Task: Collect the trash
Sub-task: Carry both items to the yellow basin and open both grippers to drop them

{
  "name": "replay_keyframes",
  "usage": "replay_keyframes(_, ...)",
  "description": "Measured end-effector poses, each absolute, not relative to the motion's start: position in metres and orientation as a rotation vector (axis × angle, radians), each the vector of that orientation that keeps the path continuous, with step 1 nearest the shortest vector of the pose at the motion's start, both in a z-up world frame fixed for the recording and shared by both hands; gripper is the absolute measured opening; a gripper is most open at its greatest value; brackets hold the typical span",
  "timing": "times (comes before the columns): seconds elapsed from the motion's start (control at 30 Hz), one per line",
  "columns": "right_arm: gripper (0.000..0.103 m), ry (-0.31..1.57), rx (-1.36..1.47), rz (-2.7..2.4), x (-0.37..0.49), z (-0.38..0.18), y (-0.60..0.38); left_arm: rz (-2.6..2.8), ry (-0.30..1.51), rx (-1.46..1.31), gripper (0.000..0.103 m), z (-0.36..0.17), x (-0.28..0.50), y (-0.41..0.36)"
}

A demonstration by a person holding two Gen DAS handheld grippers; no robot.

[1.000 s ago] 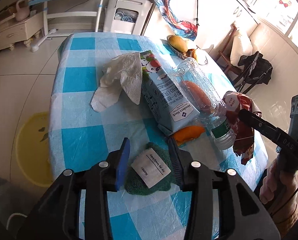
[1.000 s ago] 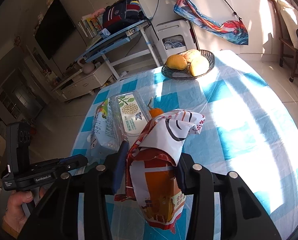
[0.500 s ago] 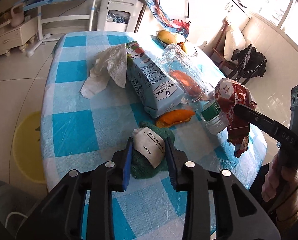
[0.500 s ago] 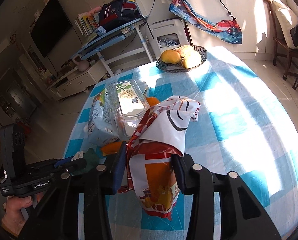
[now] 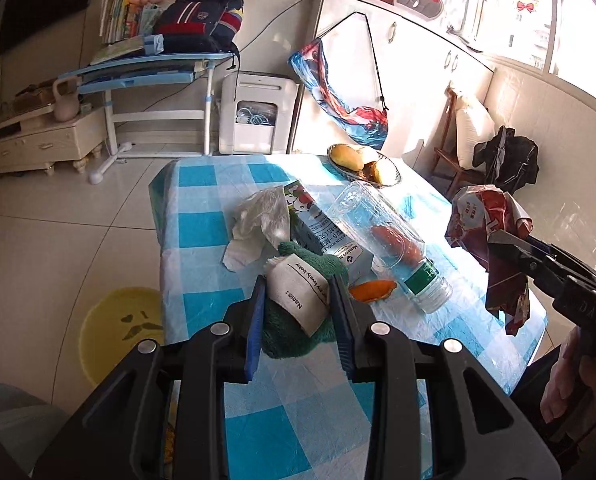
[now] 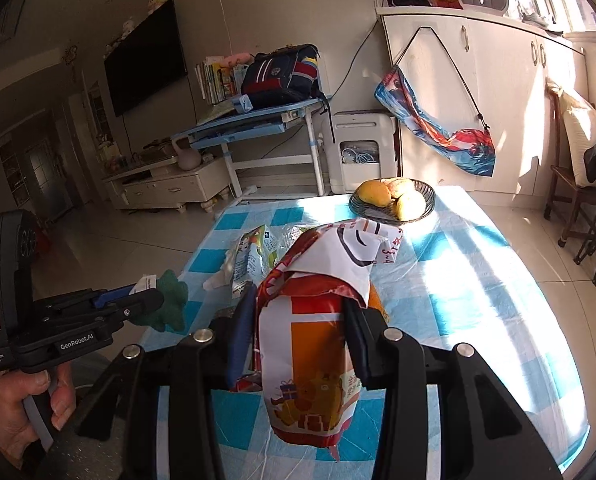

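L gripper [image 5: 296,300] clamps green plush toy [image 5: 286,332] w/ tag above table's [image 5: 202,236] near-left edge; R gripper [image 6: 298,320] grips crumpled snack bag [image 6: 310,344].

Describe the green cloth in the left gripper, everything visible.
The green cloth is dark green, fuzzy, towel-like and bunched up. A white paper tag printed "Name:" lies across its front. The left gripper is shut on it, one finger on each side, holding it above the checked tablecloth; in the right wrist view it hangs clear of the table edge.
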State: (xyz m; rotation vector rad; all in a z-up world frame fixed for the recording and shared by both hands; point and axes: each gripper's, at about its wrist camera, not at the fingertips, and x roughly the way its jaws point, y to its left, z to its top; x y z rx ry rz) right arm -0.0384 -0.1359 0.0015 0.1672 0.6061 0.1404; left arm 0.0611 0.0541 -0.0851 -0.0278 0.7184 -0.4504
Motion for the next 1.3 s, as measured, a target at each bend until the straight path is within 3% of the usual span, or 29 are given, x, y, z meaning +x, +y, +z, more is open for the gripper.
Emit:
replay_keyframes(0.97,0.042,0.628,-0.022,0.428,-0.021,-0.011,-0.022,-0.142,0.645,-0.193,0.031,-0.068,0.082,0.141)
replay_keyframes(1.3,0.042,0.712,0.067,0.56,0.026,-0.026,0.022,-0.026,0.704,-0.534,0.031,-0.103,0.102,0.221)
